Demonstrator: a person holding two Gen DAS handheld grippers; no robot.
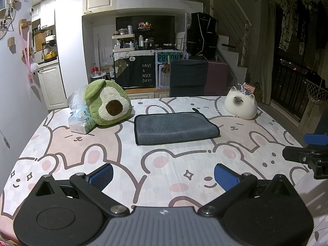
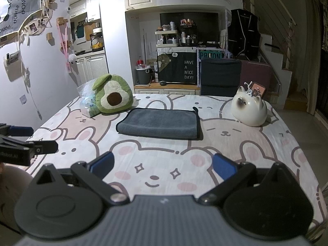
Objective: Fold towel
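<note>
Tablecloth [image 1: 114,153] printed with pink and white cartoon bears covers the whole table, its left edge running close along a white wall and its right edge dropping to open floor. At far left a clear plastic pack of tissues [image 1: 81,121] leans against a green avocado-shaped plush cushion [image 1: 107,104], which sits just beside the far left corner of the towel. That dark grey folded towel [image 1: 174,128], bound in black edging, lies flat at mid-table, a small hanging loop sticking out at its far right corner. Well apart to its right stands a white ceramic cat-shaped holder [image 1: 240,105] with a pink phone-like item and a silver trinket standing in its top. Bare cloth stretches between the towel and both tools. Left gripper [image 1: 164,174] hovers over the near edge, blue pads spread wide, holding nothing. Right gripper [image 2: 164,166] likewise hangs with fingers apart and nothing between them.
</note>
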